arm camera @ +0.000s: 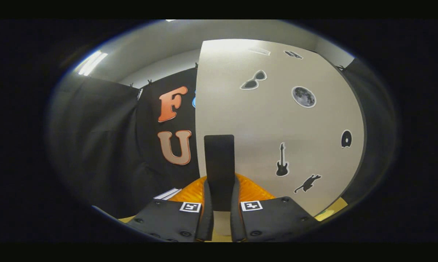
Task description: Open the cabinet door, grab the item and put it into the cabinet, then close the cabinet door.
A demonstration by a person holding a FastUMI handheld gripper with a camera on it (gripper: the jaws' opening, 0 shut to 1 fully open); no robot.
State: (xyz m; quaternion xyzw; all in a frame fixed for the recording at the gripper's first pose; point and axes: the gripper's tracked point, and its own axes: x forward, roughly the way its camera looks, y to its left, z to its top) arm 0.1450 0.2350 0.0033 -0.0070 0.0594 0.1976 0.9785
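A dark upright handle is clamped between the gripper's closed fingers, apparently so the sticker-covered cabinet door just beyond them can be swung. Whether opening or closing is underway cannot be told.

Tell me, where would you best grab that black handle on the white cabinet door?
Take the black handle by its lower part, across its narrow width, coming straight at the cabinet door from the front. It is a tall, upright strip near the door's edge, so its two long sides suit a pinch. The tongs sit that way, one finger pressing each side.
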